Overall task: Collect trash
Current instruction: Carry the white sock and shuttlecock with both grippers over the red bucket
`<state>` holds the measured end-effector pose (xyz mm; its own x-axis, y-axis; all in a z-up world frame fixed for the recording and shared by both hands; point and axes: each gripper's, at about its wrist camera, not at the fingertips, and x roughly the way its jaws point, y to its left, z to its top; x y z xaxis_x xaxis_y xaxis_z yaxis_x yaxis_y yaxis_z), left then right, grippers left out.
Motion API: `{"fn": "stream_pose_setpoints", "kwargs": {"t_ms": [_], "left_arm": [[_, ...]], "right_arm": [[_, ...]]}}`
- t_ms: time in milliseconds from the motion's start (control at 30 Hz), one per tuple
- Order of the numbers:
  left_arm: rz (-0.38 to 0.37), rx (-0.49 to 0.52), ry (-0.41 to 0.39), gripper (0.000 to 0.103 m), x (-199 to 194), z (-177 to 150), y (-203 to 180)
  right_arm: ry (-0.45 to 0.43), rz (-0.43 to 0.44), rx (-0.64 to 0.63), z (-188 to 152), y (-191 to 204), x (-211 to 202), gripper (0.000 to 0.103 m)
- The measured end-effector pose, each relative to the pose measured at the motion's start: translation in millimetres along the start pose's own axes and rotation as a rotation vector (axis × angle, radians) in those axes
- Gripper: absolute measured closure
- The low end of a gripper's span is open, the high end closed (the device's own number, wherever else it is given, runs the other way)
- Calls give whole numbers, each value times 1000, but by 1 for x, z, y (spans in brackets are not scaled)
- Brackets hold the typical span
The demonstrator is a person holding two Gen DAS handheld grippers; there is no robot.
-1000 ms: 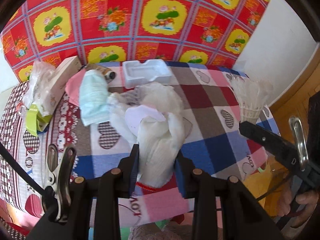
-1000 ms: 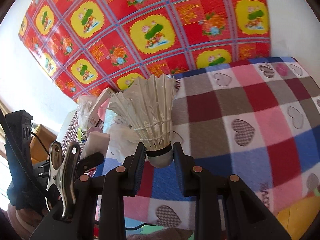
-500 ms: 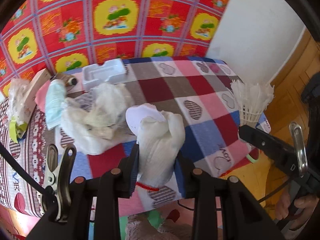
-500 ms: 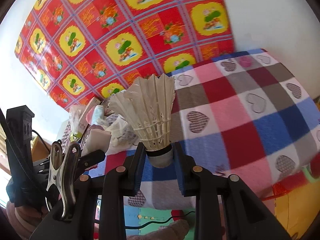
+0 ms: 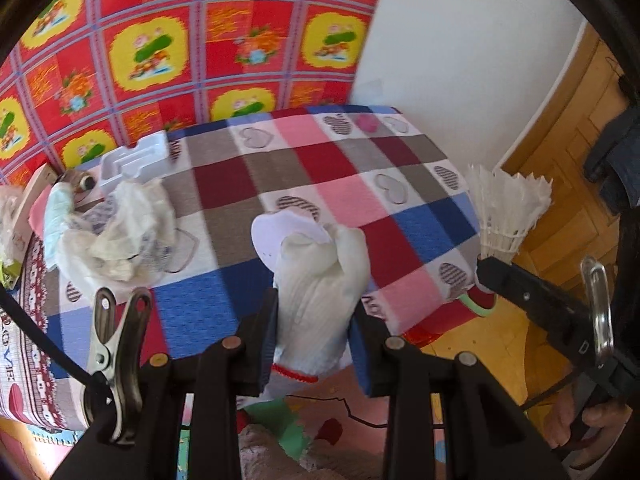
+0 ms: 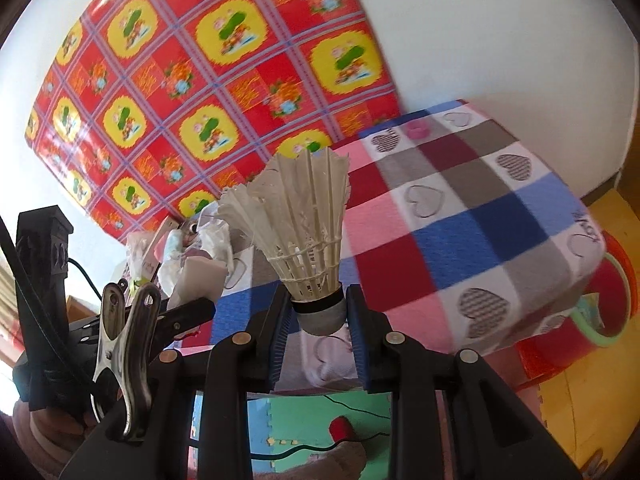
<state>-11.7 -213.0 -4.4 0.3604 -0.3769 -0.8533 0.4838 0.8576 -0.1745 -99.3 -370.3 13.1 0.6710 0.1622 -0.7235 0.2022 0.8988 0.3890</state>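
Note:
My left gripper (image 5: pixel 314 328) is shut on a white cloth bundle (image 5: pixel 320 280) with a red-trimmed edge, held above the near edge of the checked table (image 5: pixel 340 160). My right gripper (image 6: pixel 318 320) is shut on the cork base of a white feather shuttlecock (image 6: pixel 300 220), which stands upright between the blue pads. In the left wrist view the shuttlecock (image 5: pixel 504 212) and the right gripper's black finger (image 5: pixel 532 300) show at the right, off the table's corner. More trash lies at the table's far left: crumpled white plastic (image 5: pixel 116 228) and a white foam tray (image 5: pixel 136 158).
A pale blue roll (image 5: pixel 56 216) and a small box sit by the foam tray at the far left. A red and yellow flowered sheet (image 5: pixel 180 40) covers the wall behind. A wooden door (image 5: pixel 568 168) stands at the right. Coloured floor mats (image 6: pixel 320 412) lie below, with a cable.
Both grippers have swung to the right along the table, so the trash pile has slid to the left of both views. The door and floor mats have come into sight. Both grips are unchanged.

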Motion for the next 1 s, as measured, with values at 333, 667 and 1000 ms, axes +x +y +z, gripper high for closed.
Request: {"fn": "stream_pose_setpoints", "kwargs": {"t_ms": [333,667,1000], "left_arm": [[-30,41,-19,70,8,5,-73],[-74,92,-8,70,23,17,-133],[-150,158,8,70,53,42,-186]], "right_arm": [[-53,-28,45,-4,-56,-47,74],[-90,-75,107,-10,-105,-84,74],[-130,-151,190,-8,-150,-108,74]]}}
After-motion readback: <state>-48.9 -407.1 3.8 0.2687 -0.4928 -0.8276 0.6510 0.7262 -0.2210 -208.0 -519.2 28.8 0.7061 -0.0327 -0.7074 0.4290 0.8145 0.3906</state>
